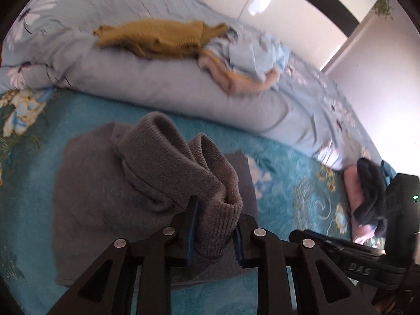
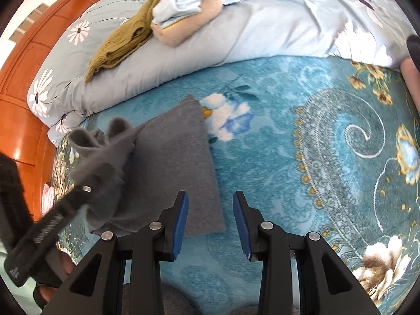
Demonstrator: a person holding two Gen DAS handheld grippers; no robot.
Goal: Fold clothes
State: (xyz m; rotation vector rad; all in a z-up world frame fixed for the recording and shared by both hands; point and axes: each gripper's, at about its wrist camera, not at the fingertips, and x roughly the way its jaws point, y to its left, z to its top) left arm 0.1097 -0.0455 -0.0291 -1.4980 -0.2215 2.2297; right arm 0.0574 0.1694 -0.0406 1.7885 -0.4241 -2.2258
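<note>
Blue flowery bed cover (image 2: 288, 157) lies under both tools. Left gripper (image 1: 214, 225) points steeply down, its jaws clamped on a ribbed cuff of the grey sweater (image 1: 105, 183), which lies on the bed. Right gripper (image 2: 210, 220) tilts down too, jaws apart, holding nothing, beside the sweater's edge.

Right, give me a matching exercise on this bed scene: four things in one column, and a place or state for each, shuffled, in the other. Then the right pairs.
Things:
1. grey sweater
2. olive knit garment
3. left gripper
4. right gripper

Places or states:
A. jaws apart, nothing between them
B. lying on the rolled-up pale quilt
C. closed on a ribbed cuff
D. spread on the teal floral blanket

Pairs: 1-D, 2-B, 3-C, 4-A
</note>
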